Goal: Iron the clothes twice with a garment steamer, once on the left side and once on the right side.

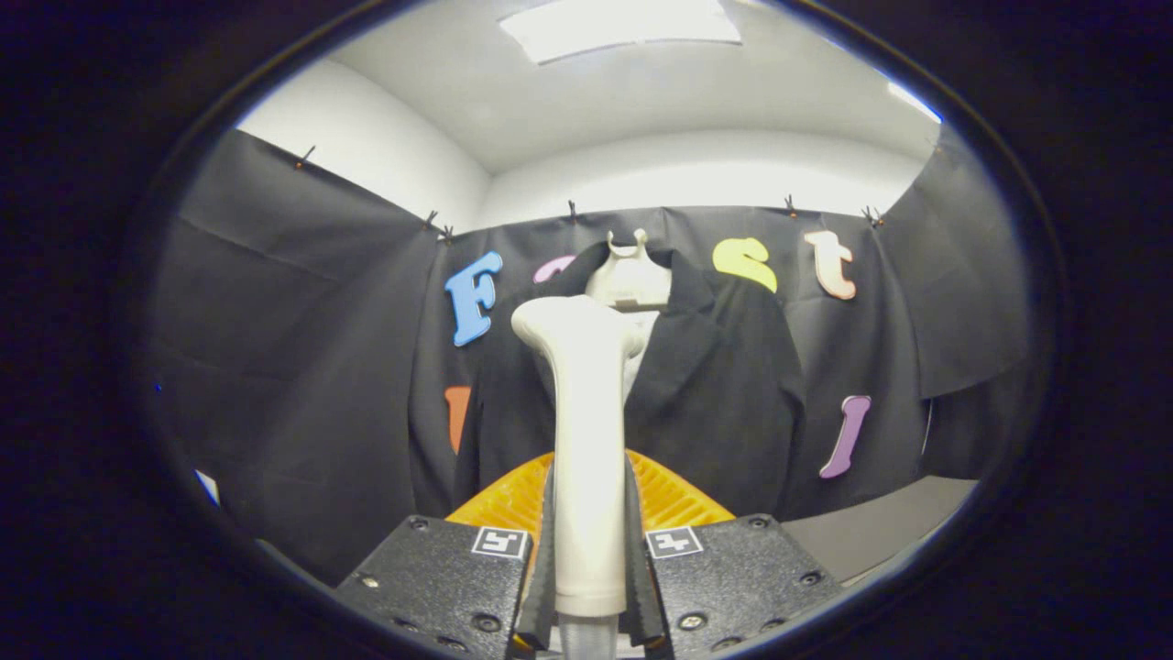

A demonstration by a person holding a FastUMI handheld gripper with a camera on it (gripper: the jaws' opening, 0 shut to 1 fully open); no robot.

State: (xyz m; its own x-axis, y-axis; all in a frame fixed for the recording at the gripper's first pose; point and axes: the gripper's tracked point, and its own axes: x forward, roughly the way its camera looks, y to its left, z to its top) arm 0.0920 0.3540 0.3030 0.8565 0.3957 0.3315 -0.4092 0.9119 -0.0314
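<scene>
Your gripper (589,587) is pinching the steamer (586,440) by its handle, both fingers pressed on its smooth, stiff sides, so keep the hold low and firm, since the head rising ahead of the fingers probably makes it top-heavy. The dark jacket (724,394) hangs just beyond the head on a pale hanger (629,275); being soft, it will give under pressure. The hanger and the booth wall (293,367) close behind are what you could bump.
</scene>
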